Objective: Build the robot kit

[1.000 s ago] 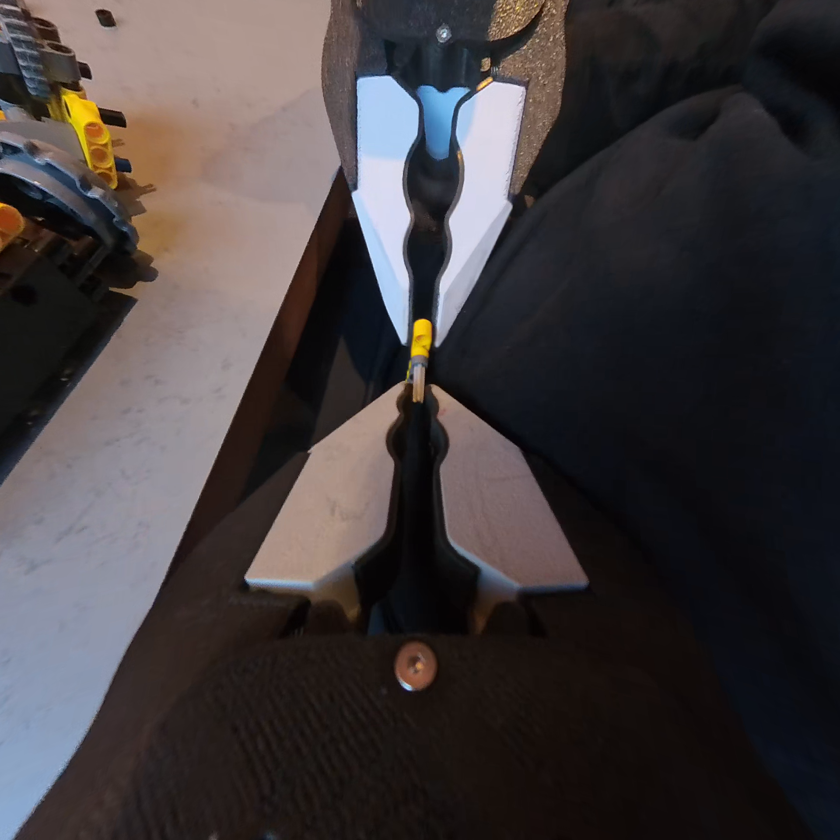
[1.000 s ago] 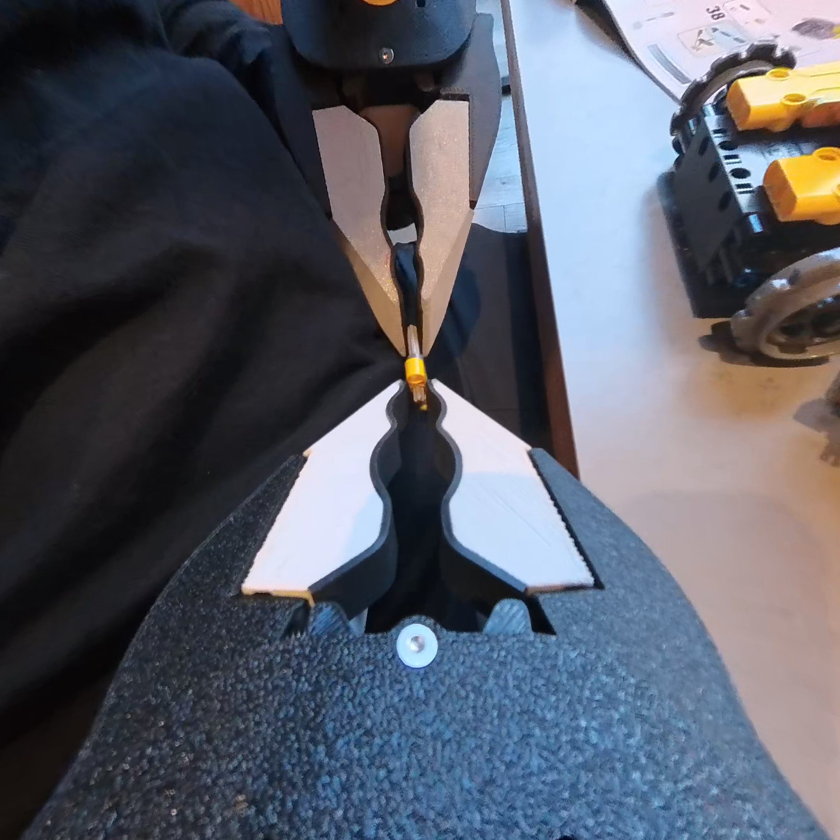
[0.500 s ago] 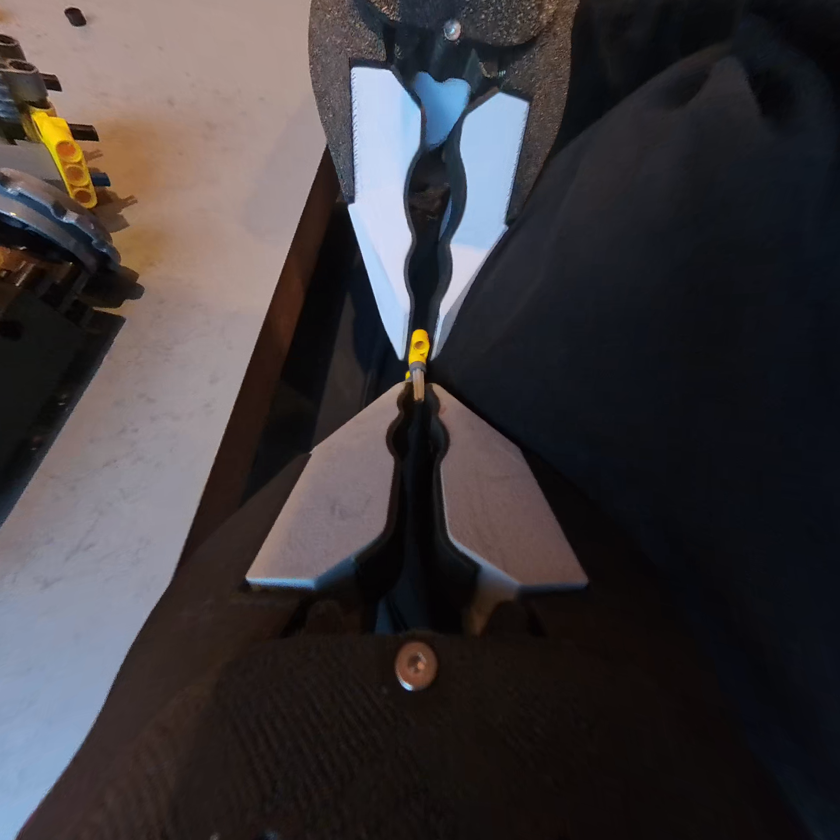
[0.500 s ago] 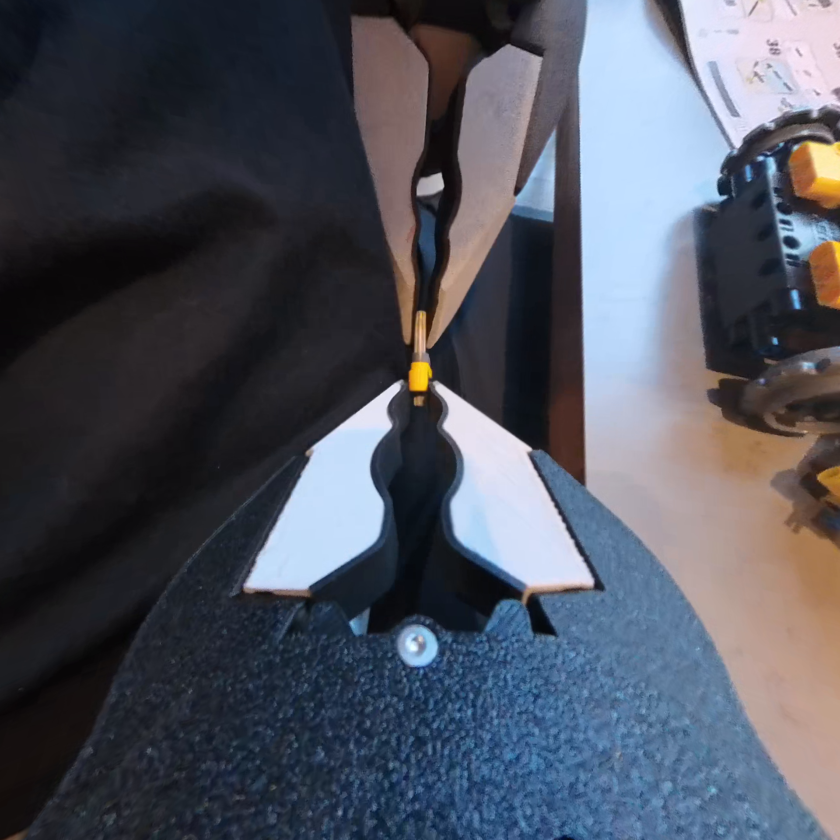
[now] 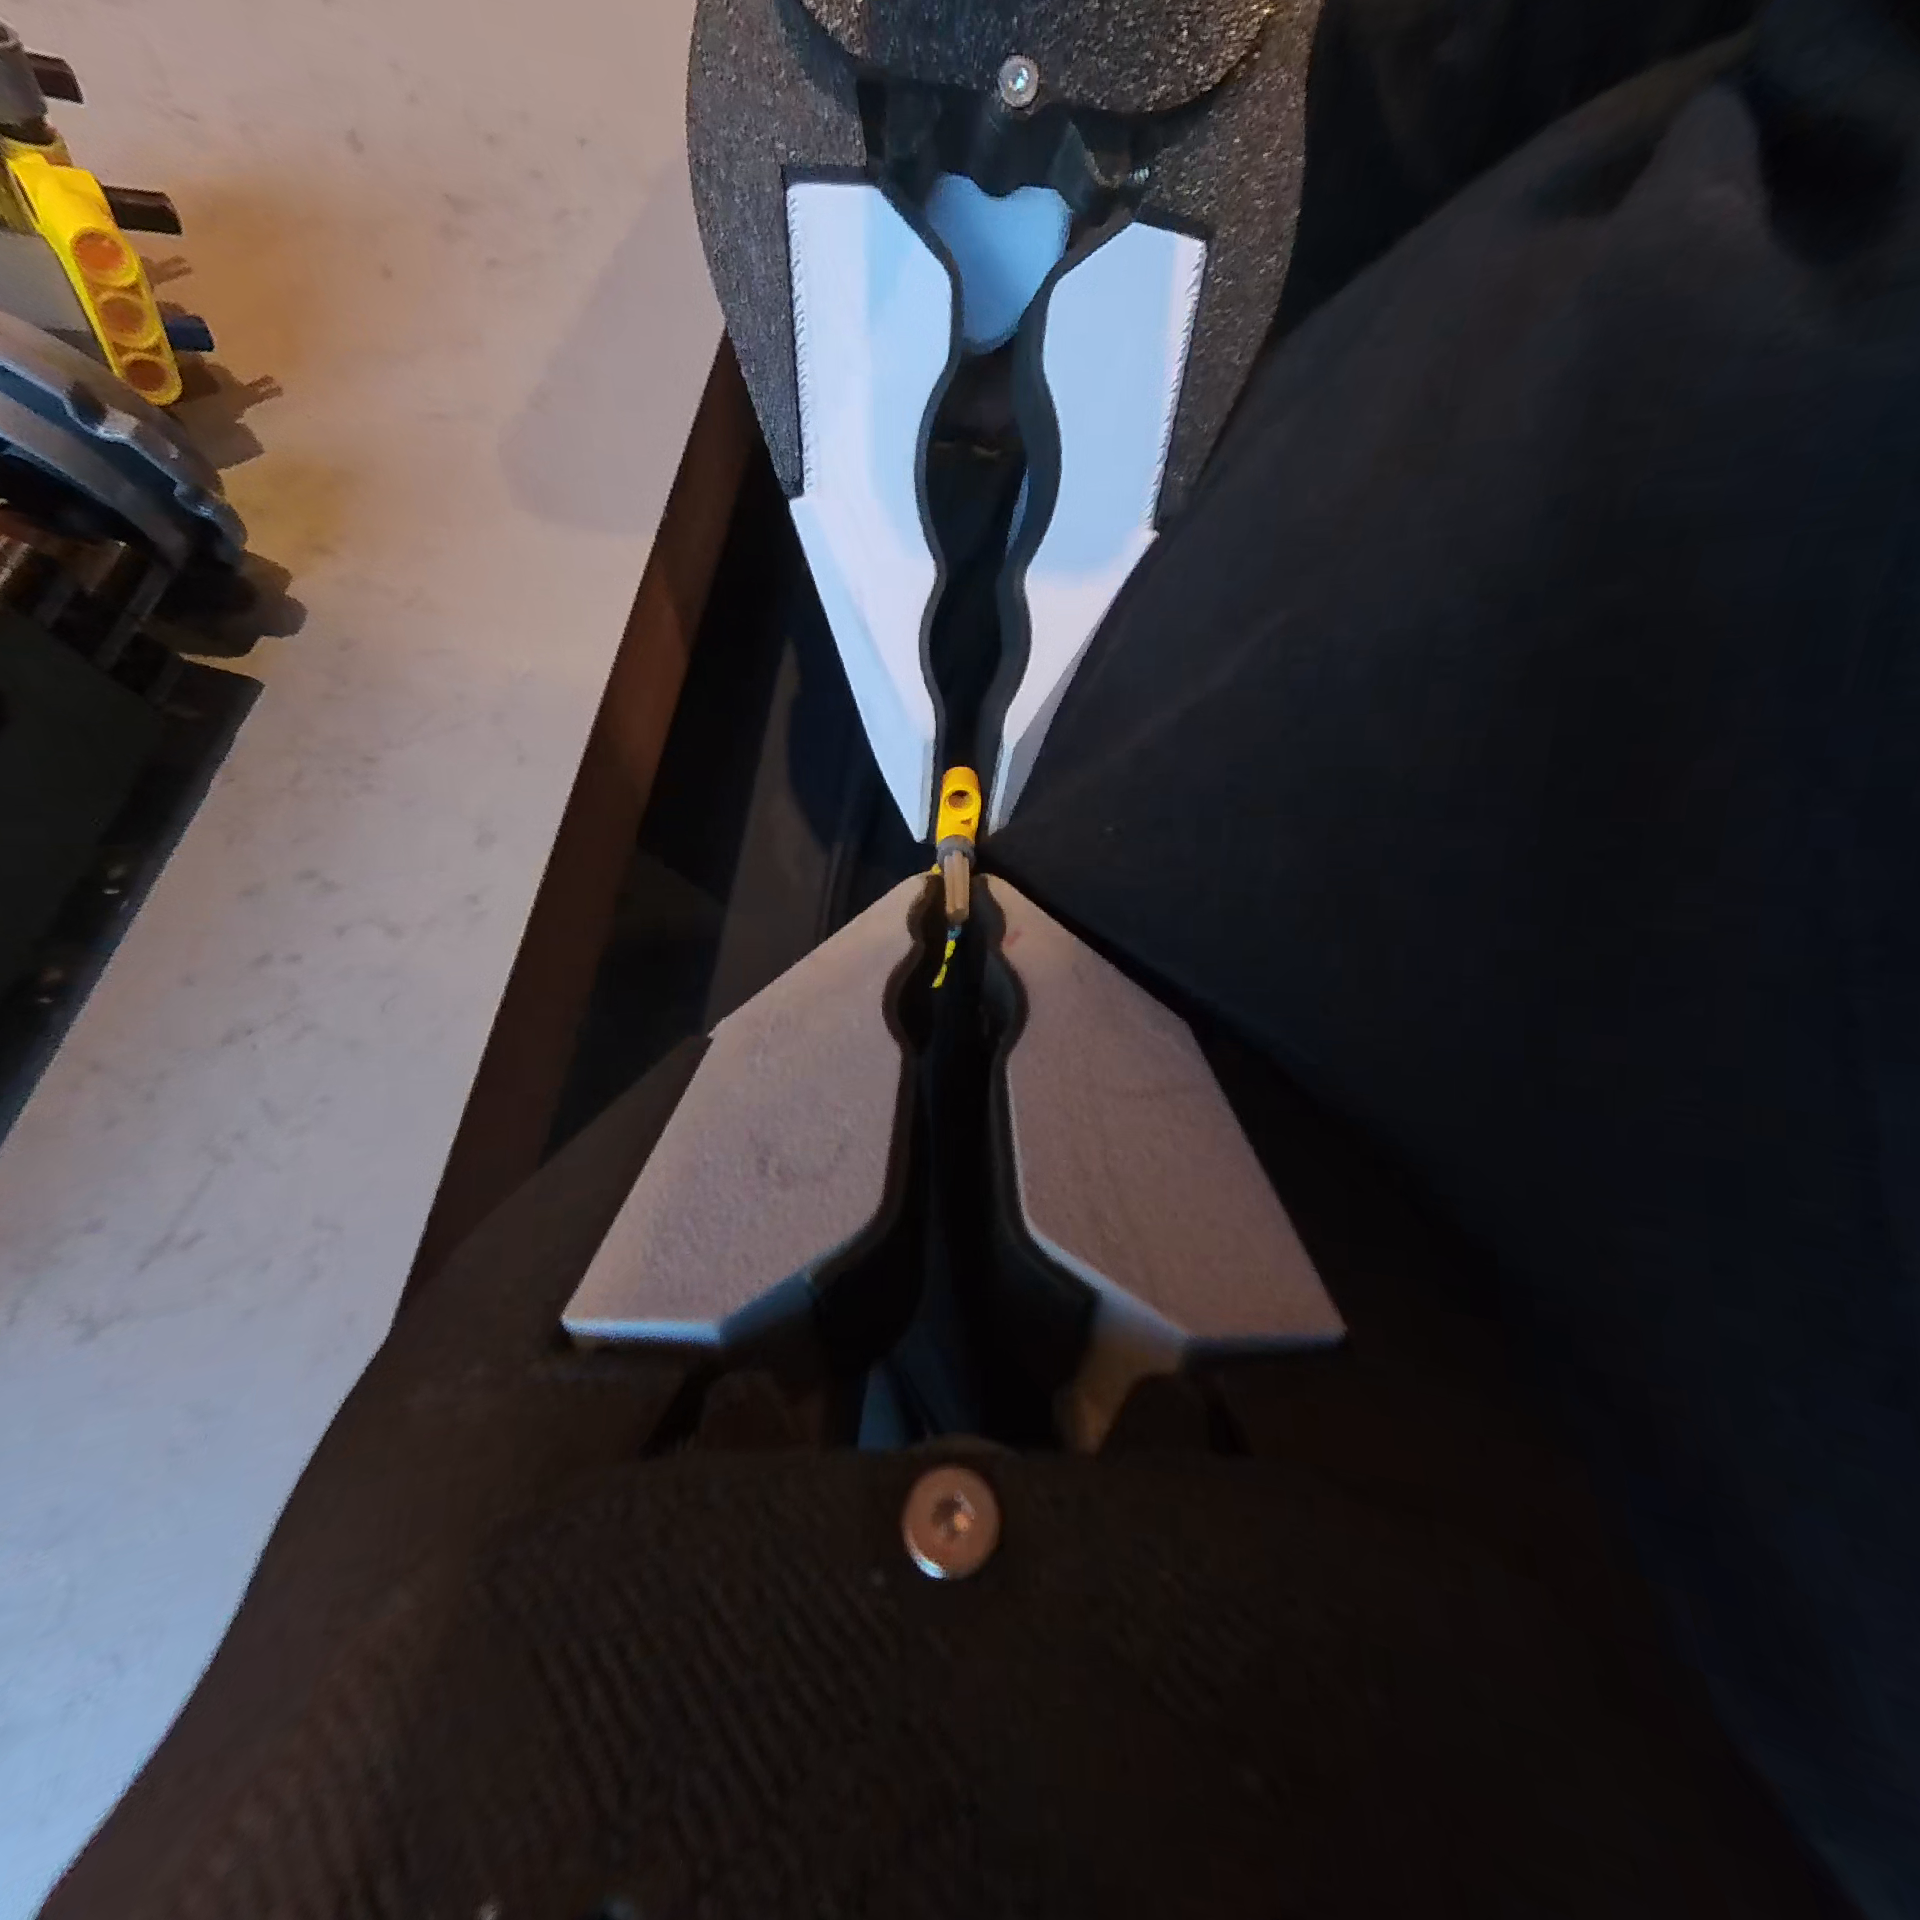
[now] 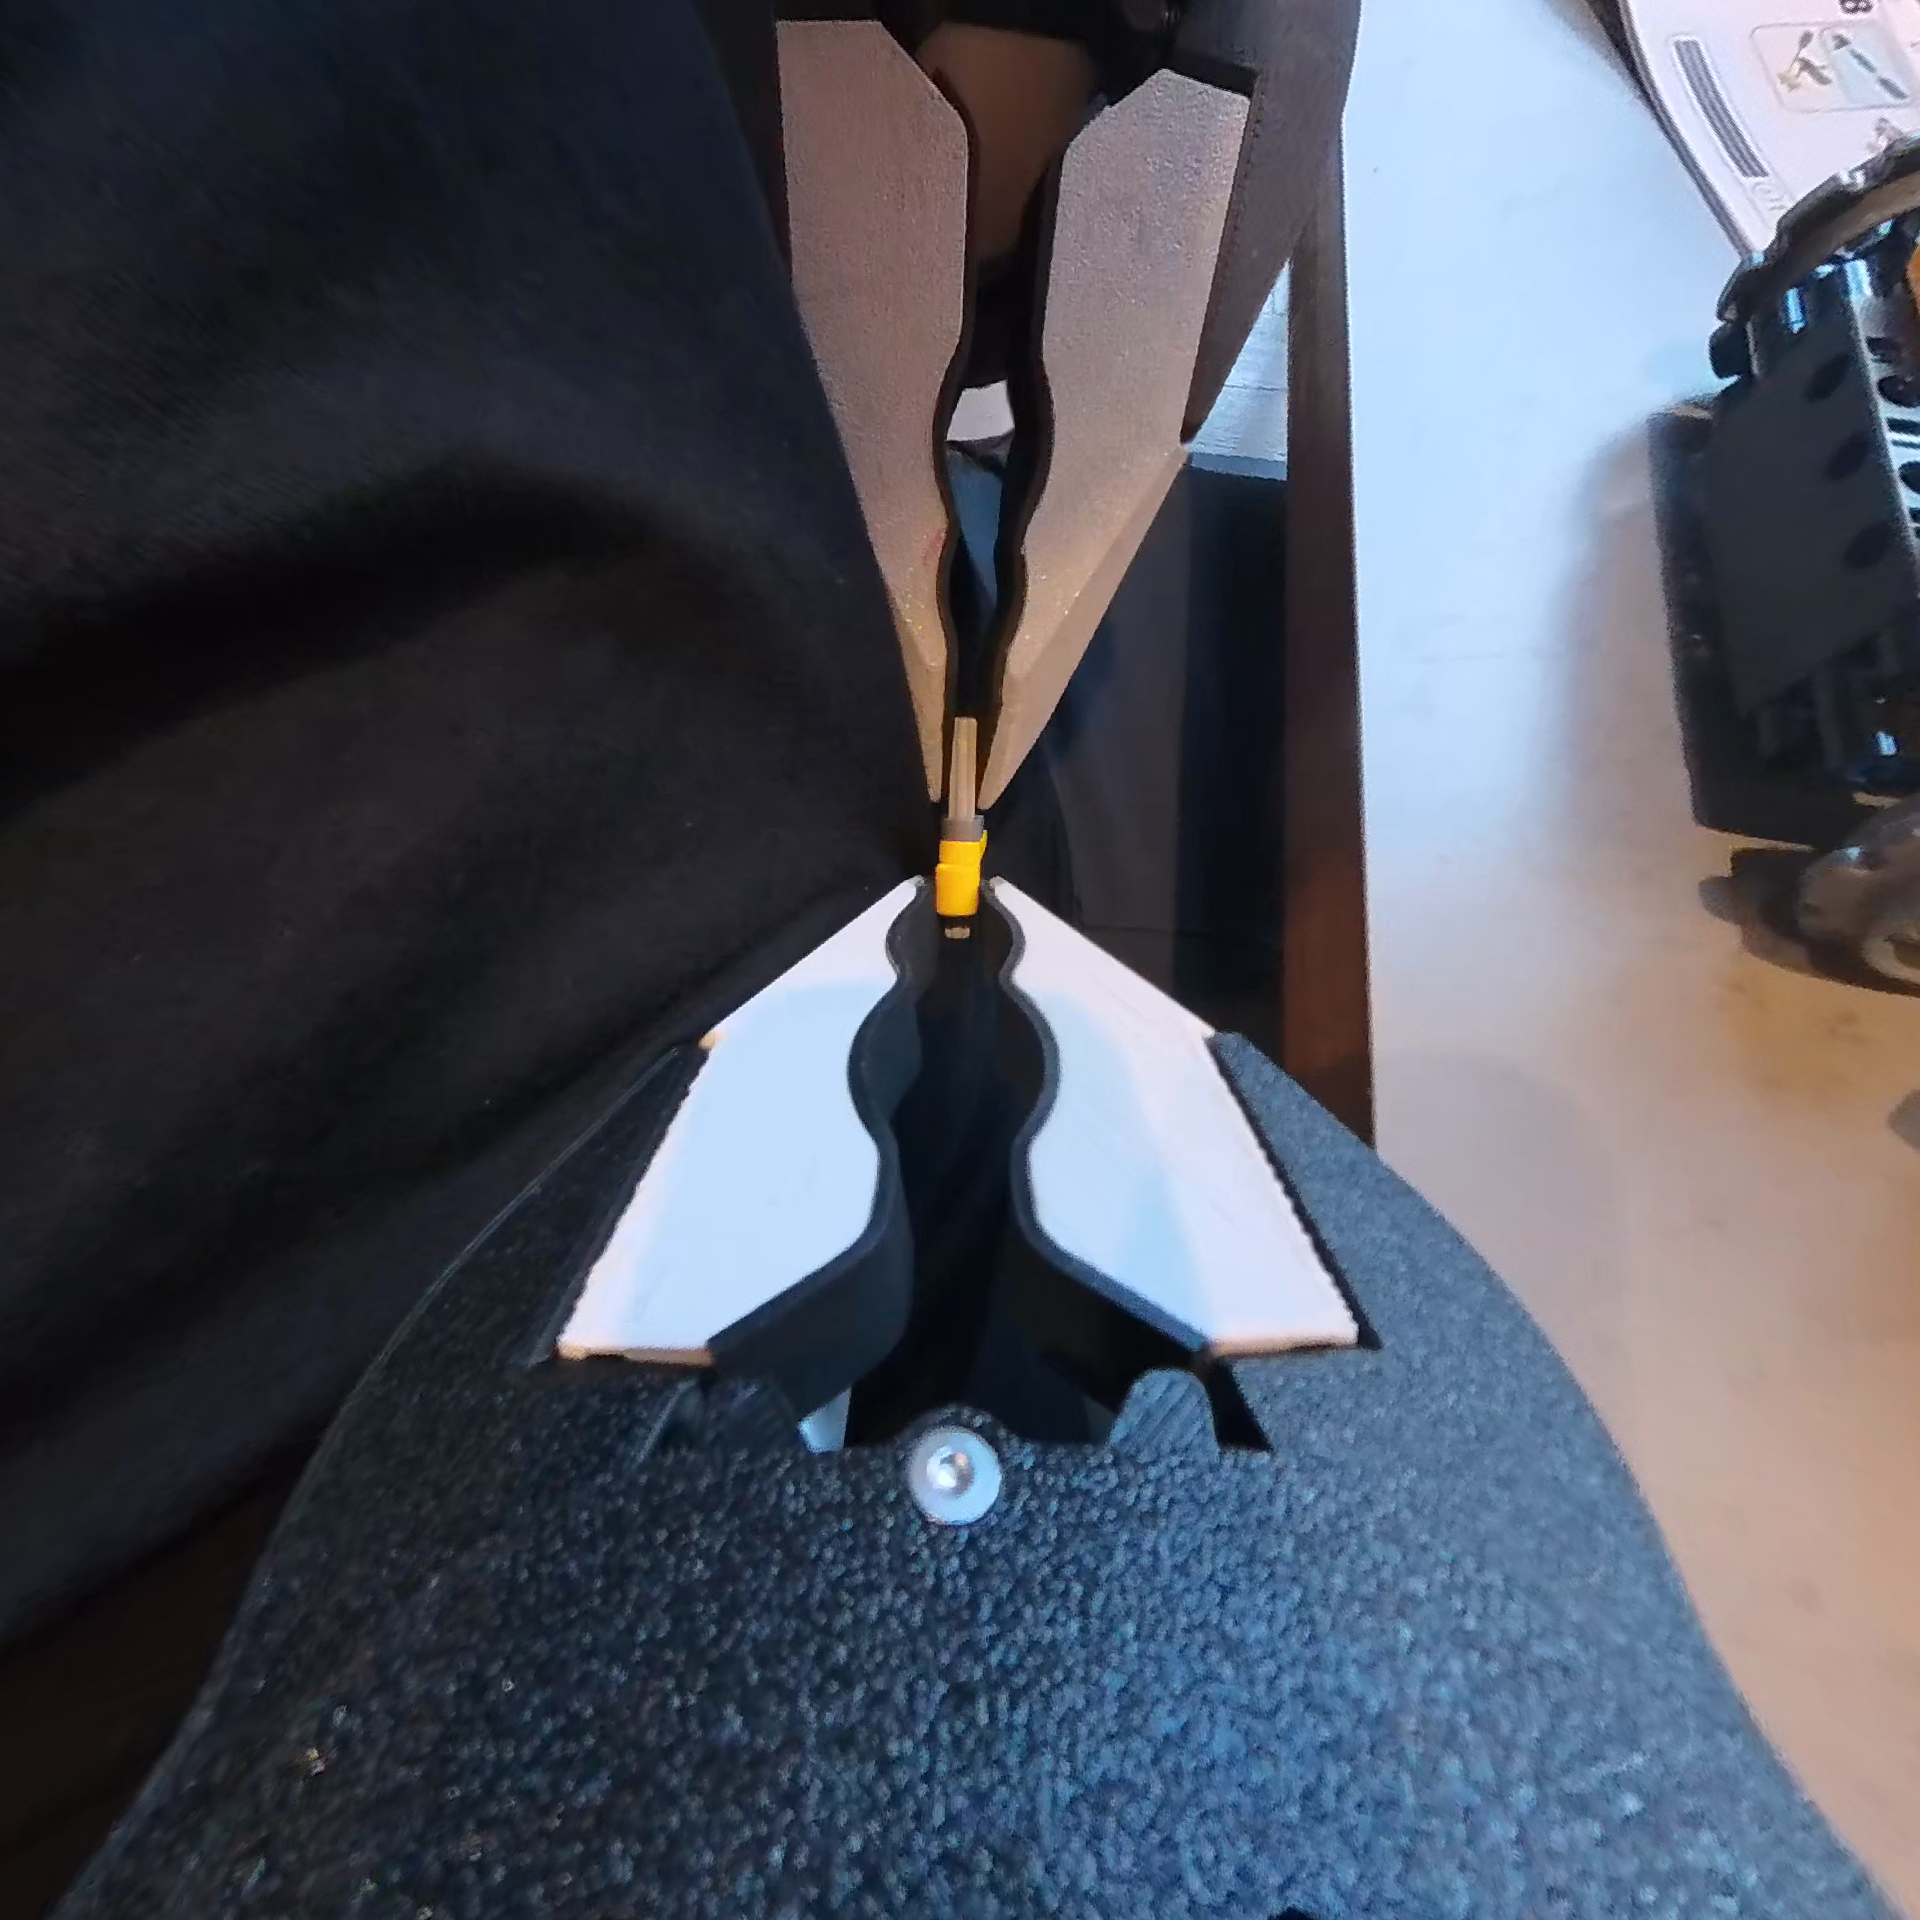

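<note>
grippers are met tip to tip just off the edge of the pale surface [image 5: 343,935], above dark fabric [image 5: 1507,831]. in the left wrist view, the left gripper [image 5: 958,902] has its fingers closed on the grey pin [image 5: 957,889], which sticks out toward 12 o'clock. the right gripper [image 5: 960,800] comes in from 12 o'clock in that view, fingers pinched on the yellow connector [image 5: 958,803]. in the right wrist view the same pair is seen from the other end: the yellow connector [image 6: 957,871] sits at the right gripper [image 6: 957,896] tips, and the grey pin [image 6: 963,774] runs up toward 12 o'clock into the left gripper [image 6: 966,790].

pin and connector are lined up end to end and appear joined; how deeply the pin is seated cannot be told, so only the mating itself can be read as done or nearly so.

at 9 to 10 o'clock in the left wrist view a black and yellow brick model [image 5: 94,436] with a grey toothed ring stands on the surface, well apart from the grippers. in the right wrist view it [image 6: 1808,582] lies at 2 to 3 o'clock, with a printed booklet [image 6: 1766,94] at 1 o'clock.
</note>
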A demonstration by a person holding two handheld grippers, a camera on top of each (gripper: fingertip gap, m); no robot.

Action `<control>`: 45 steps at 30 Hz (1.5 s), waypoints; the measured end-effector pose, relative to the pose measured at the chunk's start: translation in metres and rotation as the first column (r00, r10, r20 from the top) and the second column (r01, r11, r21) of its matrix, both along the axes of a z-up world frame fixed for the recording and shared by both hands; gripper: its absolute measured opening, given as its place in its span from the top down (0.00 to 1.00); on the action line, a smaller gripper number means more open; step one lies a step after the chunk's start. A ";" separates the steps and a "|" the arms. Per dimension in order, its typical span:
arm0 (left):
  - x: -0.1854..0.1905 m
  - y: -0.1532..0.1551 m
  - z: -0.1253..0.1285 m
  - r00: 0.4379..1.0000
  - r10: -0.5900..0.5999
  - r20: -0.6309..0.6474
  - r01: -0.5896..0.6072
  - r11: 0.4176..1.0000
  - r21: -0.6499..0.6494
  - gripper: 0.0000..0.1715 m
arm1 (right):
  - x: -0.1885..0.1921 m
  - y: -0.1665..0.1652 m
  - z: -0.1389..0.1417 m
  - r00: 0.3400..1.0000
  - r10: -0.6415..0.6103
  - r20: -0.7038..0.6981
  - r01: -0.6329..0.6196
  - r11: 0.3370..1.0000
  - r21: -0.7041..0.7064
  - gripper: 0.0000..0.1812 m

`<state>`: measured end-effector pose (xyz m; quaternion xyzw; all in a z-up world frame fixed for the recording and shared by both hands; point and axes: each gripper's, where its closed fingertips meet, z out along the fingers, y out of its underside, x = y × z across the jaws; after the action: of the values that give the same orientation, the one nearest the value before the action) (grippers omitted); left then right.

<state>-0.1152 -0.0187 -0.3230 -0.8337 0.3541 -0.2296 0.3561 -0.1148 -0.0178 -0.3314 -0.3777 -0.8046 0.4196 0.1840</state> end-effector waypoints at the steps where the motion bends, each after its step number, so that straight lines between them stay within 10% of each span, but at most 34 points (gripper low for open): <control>1: 0.000 0.000 0.000 1.000 -0.001 -0.008 0.001 1.000 0.002 0.99 | 0.000 0.000 0.000 1.000 -0.001 0.002 0.001 1.000 0.002 0.98; 10: -0.013 0.019 0.021 0.988 0.095 0.118 -0.097 0.995 0.013 0.99 | -0.014 0.018 0.018 0.992 -0.123 -0.026 0.123 0.992 -0.031 0.96; 17: -0.023 0.027 0.084 0.784 0.210 0.584 -0.164 0.978 -0.132 0.99 | -0.021 0.039 0.087 0.952 -0.228 -0.206 0.220 0.973 -0.064 0.86; 27: -0.017 0.023 0.089 0.659 0.249 0.710 -0.092 0.963 -0.251 0.99 | -0.014 0.034 0.097 0.942 -0.192 -0.277 0.217 0.974 0.065 0.98; 40: -0.013 0.027 0.098 0.773 0.086 0.628 -0.136 0.990 0.032 0.99 | -0.024 0.037 0.104 0.955 -0.243 -0.172 0.160 0.905 -0.394 0.68; 45: -0.020 0.034 0.107 0.774 0.094 0.626 -0.204 0.973 0.106 0.99 | -0.026 0.034 0.099 0.952 -0.218 -0.213 0.146 0.939 -0.310 0.92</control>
<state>-0.1352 0.0157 -0.2164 -0.7054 0.1688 -0.4295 0.5381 -0.1409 0.0158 -0.2319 -0.4196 -0.6665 0.5575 0.2624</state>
